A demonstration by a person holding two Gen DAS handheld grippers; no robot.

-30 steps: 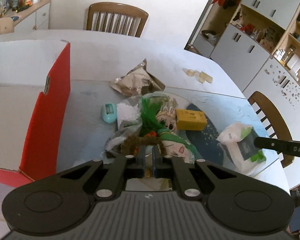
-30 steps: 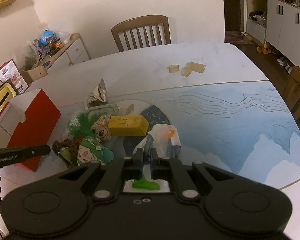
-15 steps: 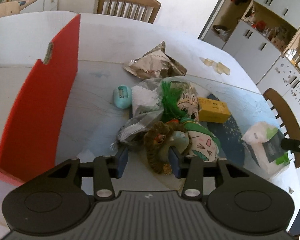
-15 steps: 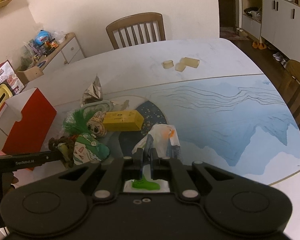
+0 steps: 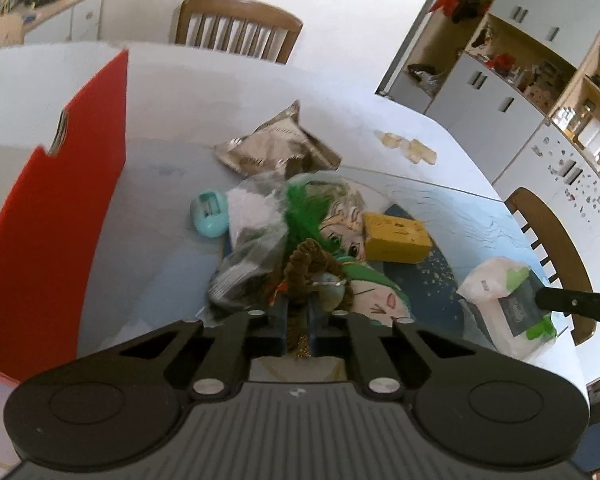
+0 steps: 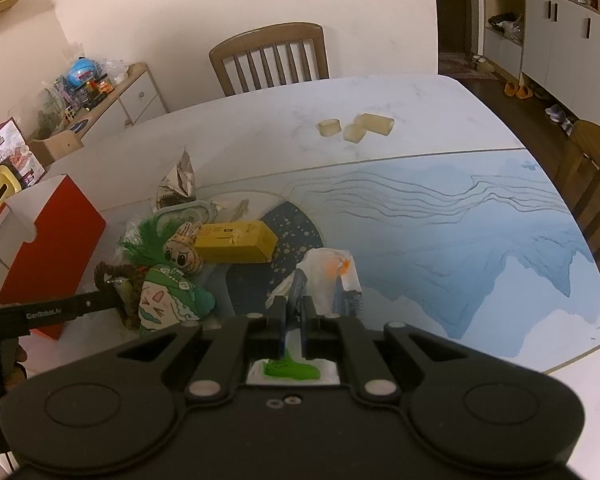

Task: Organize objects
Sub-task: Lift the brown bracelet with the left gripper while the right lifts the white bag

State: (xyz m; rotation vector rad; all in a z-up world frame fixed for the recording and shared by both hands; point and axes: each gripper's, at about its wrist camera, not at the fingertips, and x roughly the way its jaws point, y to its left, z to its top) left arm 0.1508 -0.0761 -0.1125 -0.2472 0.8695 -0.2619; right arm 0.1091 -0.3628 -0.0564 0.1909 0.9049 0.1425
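A pile lies on the table: a doll with green hair [image 5: 340, 232] [image 6: 180, 252], a yellow box [image 5: 396, 236] [image 6: 236, 240], a clear plastic bag [image 5: 252, 240] and a brown fuzzy toy [image 5: 304, 264] [image 6: 112, 276]. My left gripper [image 5: 298, 316] is shut on the brown fuzzy toy at the pile's near edge. In the right wrist view its finger reaches in from the left. My right gripper [image 6: 294, 312] is shut on a white bag with green print [image 6: 328, 268] [image 5: 496, 284], to the right of the pile.
An open red-sided box [image 5: 52, 216] [image 6: 48, 240] stands left of the pile. A crumpled foil packet [image 5: 276, 148], a small teal case [image 5: 209, 214] and beige blocks [image 6: 356, 126] lie farther back. Wooden chairs [image 6: 268, 56] [image 5: 548, 248] stand at the far and right table edges.
The left jaws opened around the brown fuzzy toy, then closed on it, as the gripper sank toward the pile. The right gripper kept its hold on the white bag.
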